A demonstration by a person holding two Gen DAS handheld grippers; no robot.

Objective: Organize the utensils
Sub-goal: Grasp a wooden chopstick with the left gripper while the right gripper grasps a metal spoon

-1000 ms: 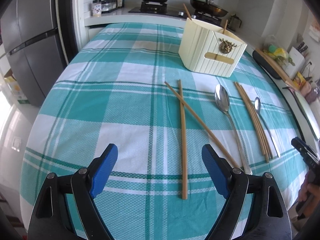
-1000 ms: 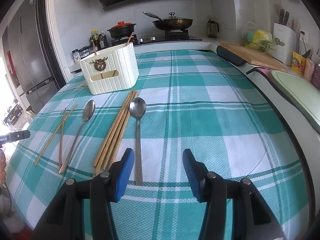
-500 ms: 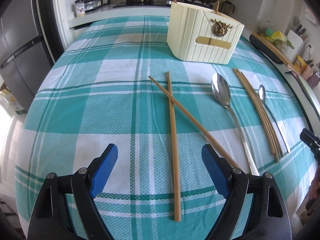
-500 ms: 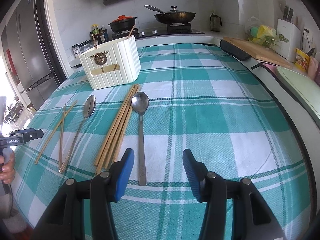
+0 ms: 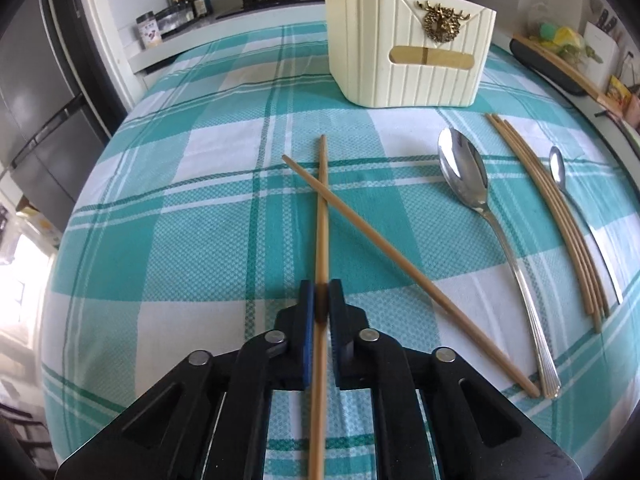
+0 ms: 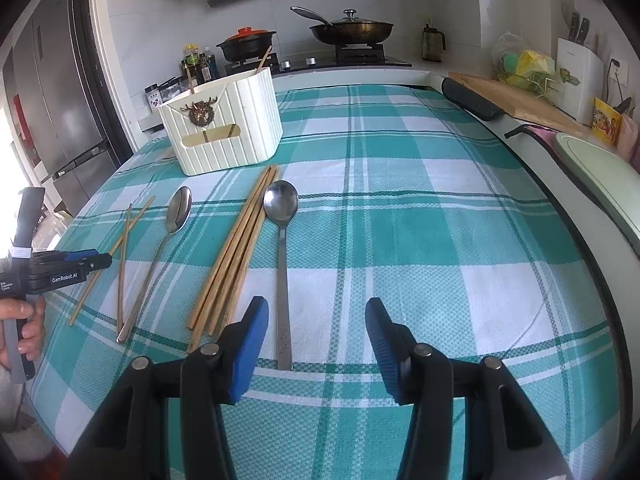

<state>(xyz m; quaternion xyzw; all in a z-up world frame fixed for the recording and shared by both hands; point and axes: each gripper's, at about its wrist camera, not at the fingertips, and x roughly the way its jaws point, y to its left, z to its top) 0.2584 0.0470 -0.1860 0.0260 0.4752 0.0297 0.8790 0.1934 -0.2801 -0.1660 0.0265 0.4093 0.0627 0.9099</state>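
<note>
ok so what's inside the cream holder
Two chopstick tips poke above the cream holder's rim, and a stick shows through its front slot. Its ribbed walls hide the rest of the inside, so nothing more can be told.

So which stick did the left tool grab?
Find the cream holder on the checked cloth. Nearer lie two crossed chopsticks. The straight chopstick is pinched in the left tool; the slanted chopstick lies free.

A home kitchen: gas hob [image 6: 340, 62] with lidded wok [image 6: 352, 30] at upper centre, refrigerator [image 6: 52, 112] left, knife block [image 6: 578, 68] right.
</note>
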